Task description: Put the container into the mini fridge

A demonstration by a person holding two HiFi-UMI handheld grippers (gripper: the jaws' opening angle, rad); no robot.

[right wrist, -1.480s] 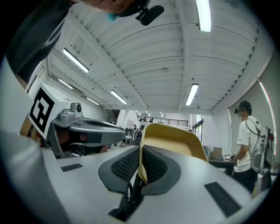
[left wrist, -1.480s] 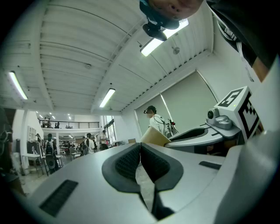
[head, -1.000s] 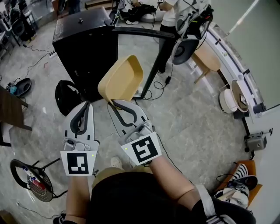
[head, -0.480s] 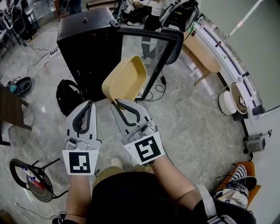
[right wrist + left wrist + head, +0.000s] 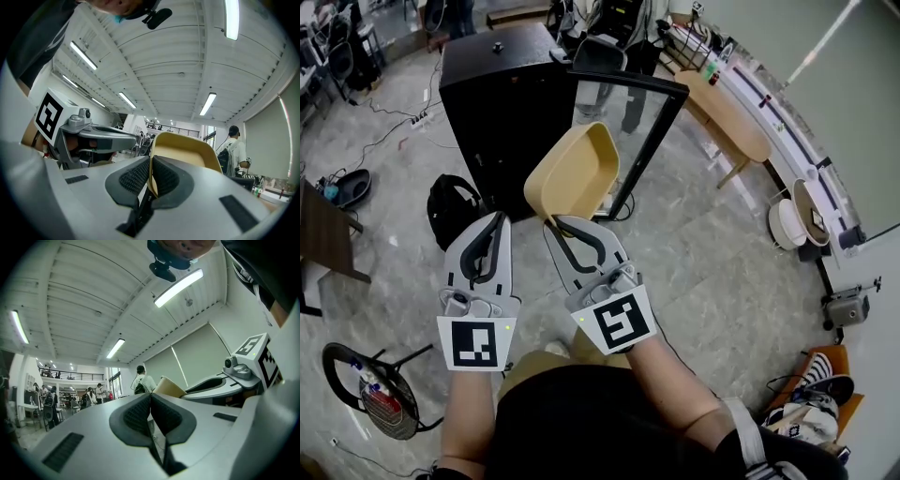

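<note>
Mini fridge [image 5: 502, 89]: a black box that stands on the grey floor [image 5: 722, 262].
Fridge door [image 5: 628, 122]: glass in a black frame, swung out to the right. It looks open, but I cannot see inside the fridge from here.
Yellow container [image 5: 574, 171]: up in the air and tipped on its side, so its hollow side shows from above. It is in front of the fridge, between the black box and the door, and not inside.
Right gripper [image 5: 555, 225]: clamped tight on the container's rim, with one jaw inside the rim and one outside.
Left gripper [image 5: 494, 220]: its jaws are pressed together with nothing between them. It is just beside the other gripper and does not touch the container.
Black bag [image 5: 453, 208]: on the floor near the fridge's front left corner.
Person [image 5: 581, 422]: holds both grippers out in front, side by side.
</note>
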